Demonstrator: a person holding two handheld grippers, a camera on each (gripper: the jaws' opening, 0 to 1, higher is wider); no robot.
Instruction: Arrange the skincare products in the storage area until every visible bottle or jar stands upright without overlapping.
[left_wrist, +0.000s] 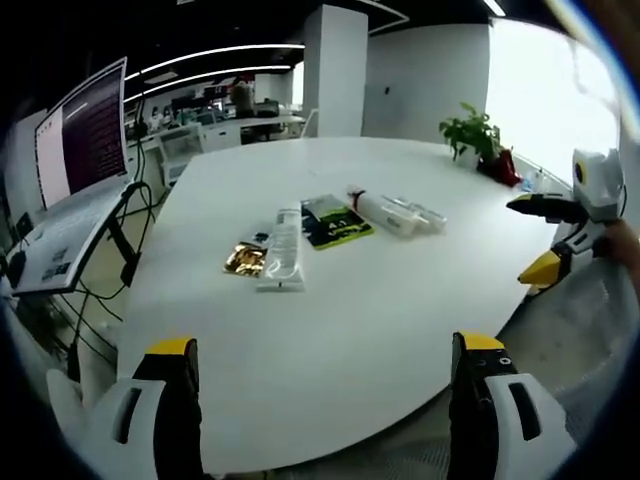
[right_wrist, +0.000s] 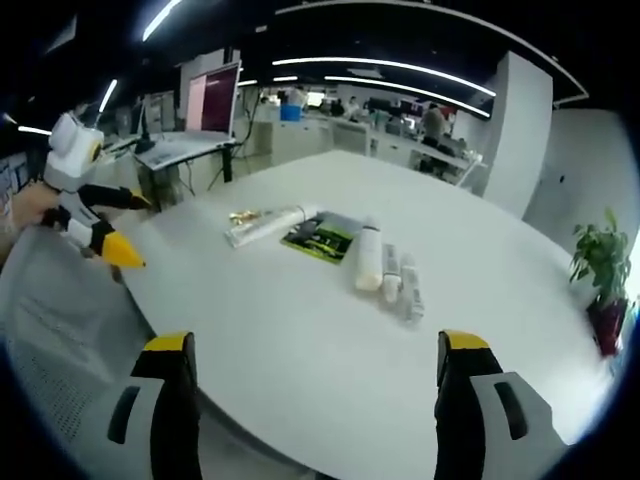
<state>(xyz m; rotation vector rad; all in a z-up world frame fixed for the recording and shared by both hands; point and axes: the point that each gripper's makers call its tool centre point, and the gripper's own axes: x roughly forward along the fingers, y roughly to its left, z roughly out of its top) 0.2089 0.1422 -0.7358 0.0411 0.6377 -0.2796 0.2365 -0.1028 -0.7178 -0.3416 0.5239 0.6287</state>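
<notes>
**A:** ok so where's the skincare stuff sitting right now?

**B:** All lying flat in the middle of the white table (left_wrist: 330, 330). In the left gripper view there's a long white tube (left_wrist: 283, 250) on its side, with a small gold packet (left_wrist: 245, 259) just beside it on the monitor side. Next to the tube is a flat dark green packet (left_wrist: 334, 221). Then a white bottle (left_wrist: 382, 213) with a red band near its cap end, also lying down, and a couple of clear tubes (left_wrist: 420, 214) right alongside it. Nothing stands upright.

**A:** and the grippers?

**B:** Left gripper (left_wrist: 325, 360) hangs at the near edge of the table, jaws spread wide, nothing between them. Right gripper (right_wrist: 315, 360) is the same deal in its own view: jaws wide apart, empty, well short of the products. Each one pops up in the other's view too, off to the side of the table with yellow tips parted.

**A:** same layout from the right side?

**B:** Yep, in the right gripper view the white bottle and clear tubes are nearest, the green packet behind them, the tube and gold packet furthest.

**A:** background?

**B:** A potted plant (left_wrist: 470, 133) sits at the far edge of the table, and a monitor (left_wrist: 82, 135) stands on a desk beside it.
</notes>
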